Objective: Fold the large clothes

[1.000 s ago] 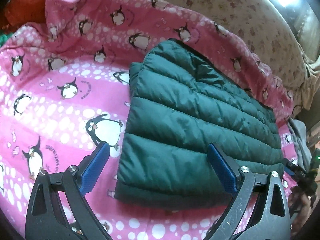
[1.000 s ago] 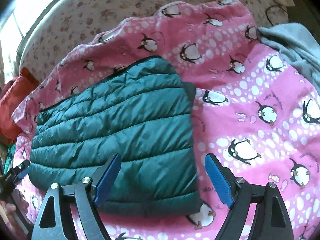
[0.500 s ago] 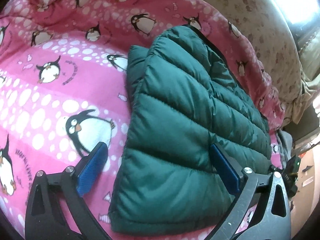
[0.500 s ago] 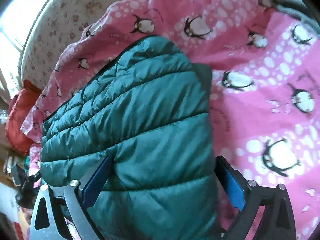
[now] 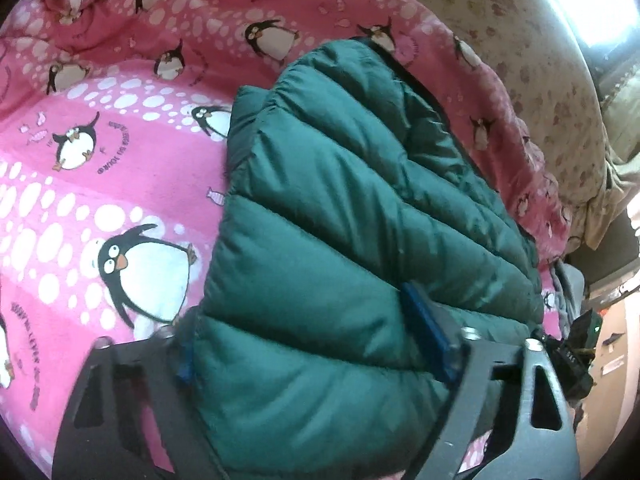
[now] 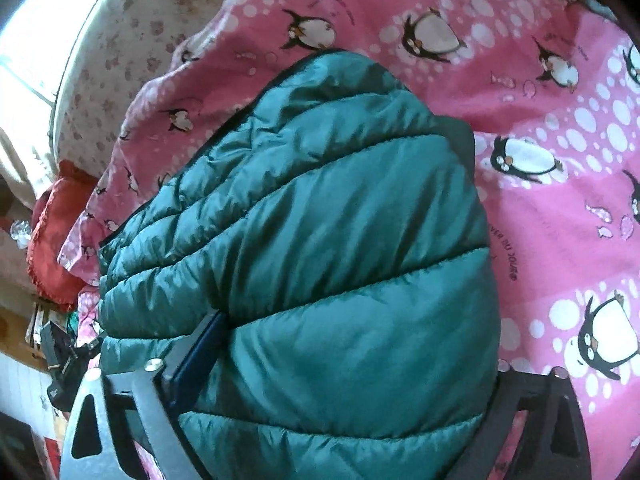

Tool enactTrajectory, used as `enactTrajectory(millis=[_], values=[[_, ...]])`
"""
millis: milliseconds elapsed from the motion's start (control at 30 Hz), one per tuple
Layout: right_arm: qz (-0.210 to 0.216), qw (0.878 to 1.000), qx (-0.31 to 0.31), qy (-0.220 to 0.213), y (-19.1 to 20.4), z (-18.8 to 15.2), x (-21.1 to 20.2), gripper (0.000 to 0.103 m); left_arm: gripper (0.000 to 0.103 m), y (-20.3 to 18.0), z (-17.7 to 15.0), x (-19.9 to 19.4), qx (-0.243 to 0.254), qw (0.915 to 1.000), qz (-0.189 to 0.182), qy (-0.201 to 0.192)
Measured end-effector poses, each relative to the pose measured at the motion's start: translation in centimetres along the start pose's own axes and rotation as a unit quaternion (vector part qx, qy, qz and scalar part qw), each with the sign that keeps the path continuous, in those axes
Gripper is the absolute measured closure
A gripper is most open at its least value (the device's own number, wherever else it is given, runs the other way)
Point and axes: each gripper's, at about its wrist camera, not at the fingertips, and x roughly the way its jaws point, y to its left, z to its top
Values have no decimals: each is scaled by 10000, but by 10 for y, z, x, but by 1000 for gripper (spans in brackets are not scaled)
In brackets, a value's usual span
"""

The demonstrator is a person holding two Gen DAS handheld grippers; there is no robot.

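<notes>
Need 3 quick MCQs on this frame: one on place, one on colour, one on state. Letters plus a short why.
1. Where does the puffer jacket lie?
A. on the penguin blanket
B. on a wooden chair
C. on a hanger

2. What colour is the jacket?
A. red
B. dark green
C. grey

3. How does the left gripper stand?
A. far above the jacket, empty
B. shut on a sock
C. jaws closed in on the jacket's near edge

Key: 1 A, pink penguin fabric shows all round it; 2 B, green in both views; 3 C, blue pads press into the padding, which bulges between them.
</notes>
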Motion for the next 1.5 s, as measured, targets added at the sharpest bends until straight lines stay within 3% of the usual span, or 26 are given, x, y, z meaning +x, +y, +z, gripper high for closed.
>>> enactTrajectory(millis=[67,167,300,600,867,1033,1100,1267,1500], values=[[-73,9997,-197,-87,7,-2,-6,27,40,-4,-2,-7,130,9999,24,-63],[-36,9993,-317,-180,13,-3,-20,45,51,-7,-4,-22,193,9997,-73,-86],[114,9986,-452,-264,23,-7,-40,53,54,-8,-14,-45,255,9994,-246,-33],[395,9972,-632,-44,42,-58,-91,54,54,-9,-65,-107,566,9979,-288,137],[476,9984,-293,53,29,-94,-101,52,52,8,-97,-109,471,9987,-86,187],[-12,9998,15,182,17,-100,-83,33,39,17,-105,-103,200,9998,20,74],[-146,9998,-64,86,20,-102,-87,32,33,14,-108,-107,236,9995,225,-41],[-591,9976,-334,-120,27,-108,-103,32,33,6,-116,-122,472,9966,627,-264],[-1155,9893,-716,-538,39,-120,-142,32,33,-11,-136,-155,883,9854,1260,-732]])
